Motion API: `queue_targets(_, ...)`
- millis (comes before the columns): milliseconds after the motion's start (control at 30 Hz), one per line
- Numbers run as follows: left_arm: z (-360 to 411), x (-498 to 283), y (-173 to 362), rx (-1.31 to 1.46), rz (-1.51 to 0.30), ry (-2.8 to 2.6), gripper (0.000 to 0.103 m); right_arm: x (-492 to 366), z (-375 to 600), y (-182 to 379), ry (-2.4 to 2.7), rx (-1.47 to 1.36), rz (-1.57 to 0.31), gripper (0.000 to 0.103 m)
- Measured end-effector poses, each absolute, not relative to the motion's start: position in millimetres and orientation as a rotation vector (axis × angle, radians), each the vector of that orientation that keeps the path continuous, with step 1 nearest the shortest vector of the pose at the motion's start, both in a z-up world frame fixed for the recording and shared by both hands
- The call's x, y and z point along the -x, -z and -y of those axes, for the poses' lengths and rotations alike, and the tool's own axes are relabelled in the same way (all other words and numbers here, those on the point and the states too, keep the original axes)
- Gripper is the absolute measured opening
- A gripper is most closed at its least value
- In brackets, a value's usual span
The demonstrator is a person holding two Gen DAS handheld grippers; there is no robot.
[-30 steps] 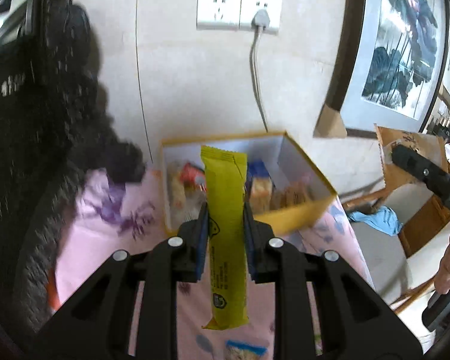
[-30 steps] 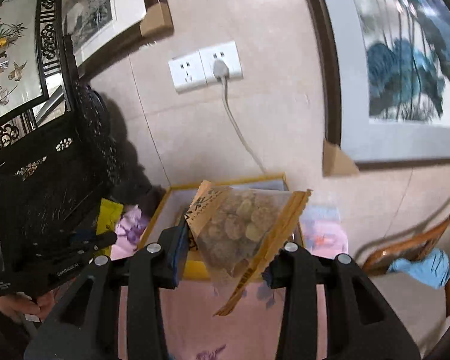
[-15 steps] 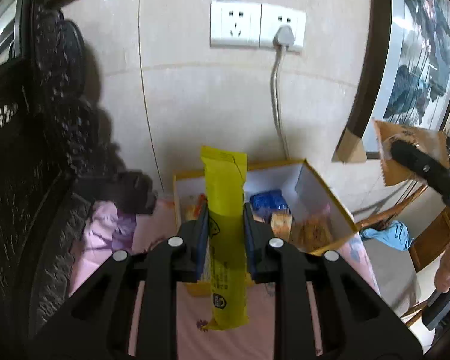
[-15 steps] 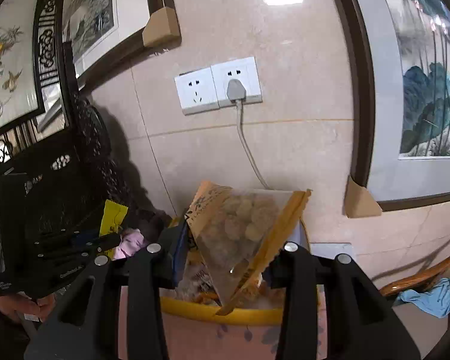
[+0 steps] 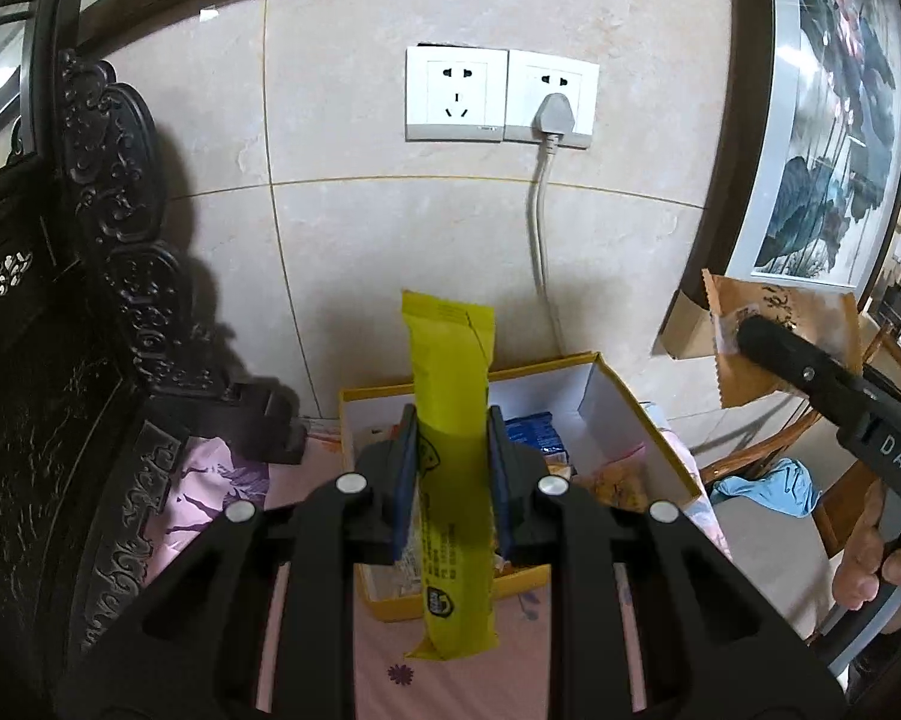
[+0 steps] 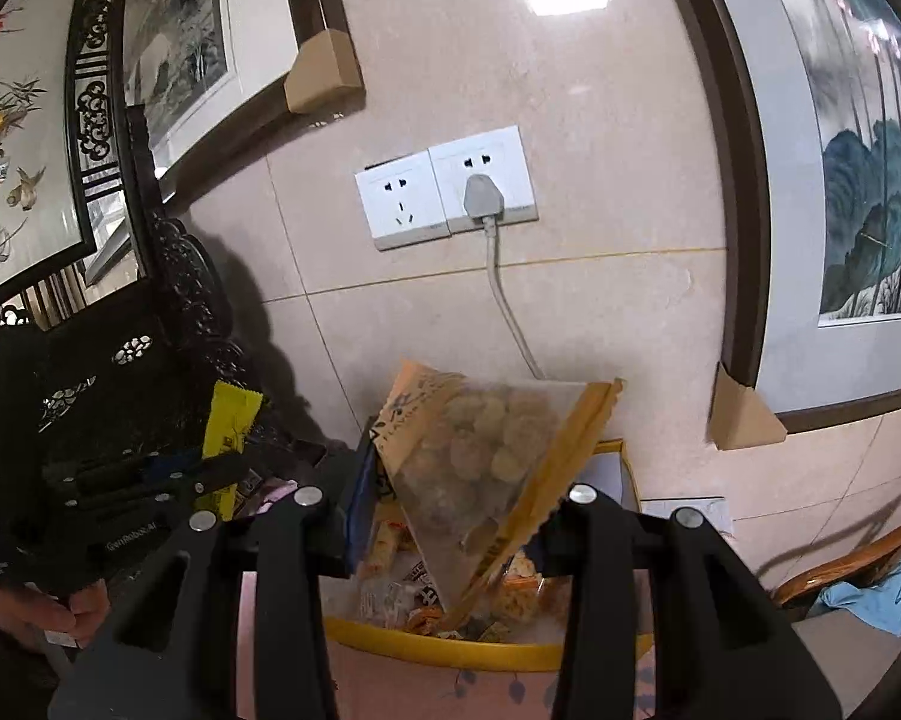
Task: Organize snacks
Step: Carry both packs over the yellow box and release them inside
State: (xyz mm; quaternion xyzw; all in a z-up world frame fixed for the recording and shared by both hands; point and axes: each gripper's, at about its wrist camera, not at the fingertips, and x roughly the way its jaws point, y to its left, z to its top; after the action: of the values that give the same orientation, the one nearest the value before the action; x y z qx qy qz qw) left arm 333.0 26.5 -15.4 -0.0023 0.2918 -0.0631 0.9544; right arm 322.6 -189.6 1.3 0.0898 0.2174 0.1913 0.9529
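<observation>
Left gripper [image 5: 452,468]: clamped on a yellow snack bar [image 5: 453,480], blue pads pressing both long sides; bar upright, top sticking above the fingers, bottom end hanging below them.
Right gripper [image 6: 462,516]: closed around a clear-windowed cookie pouch [image 6: 486,468], tilted, orange serrated edge running down toward 5 o'clock; left pad touching the pouch, contact on the right side hidden behind it.
Snack box [image 5: 624,414]: open yellow-rimmed carton with white inner walls, directly beyond the left fingers at 12 o'clock; directly under the pouch in the right wrist view [image 6: 450,654].
Box contents: blue wrapper [image 5: 534,429] and orange packets [image 5: 615,480]; small biscuit packs [image 6: 384,546] piled loosely.
Cloth [image 5: 222,480]: pink, floral print, under the box.
Carved dark wood furniture [image 5: 114,312]: at 9 o'clock of the box, just beside it.
Wall sockets [image 5: 501,96]: at 12 o'clock above the box, grey plug [image 5: 555,114] in the right one, cord dropping behind the box.
Blue rag [image 5: 768,486]: at 3 o'clock, well apart from the box.
</observation>
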Motion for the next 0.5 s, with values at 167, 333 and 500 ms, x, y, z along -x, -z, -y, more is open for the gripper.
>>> queue_targets(167,-26.2,-363.1,15.6,-0.056,-0.6,0.098,0.021,-349.5,187.5,-3.4,-0.398,-0.191,-0.447,0.04)
queue_targets(333,-33.0,-398.1,18.7,-0.046,-0.601,0.053,0.022,-391.2,184.9,3.2,-0.383,-0.201,-0.476,0.049)
queue_targets(500,-25.8,-400.6,25.5,-0.095,-0.508,-0.075,0.101,-395.8,180.3,17.9,-0.285,-0.154,-0.456,0.102)
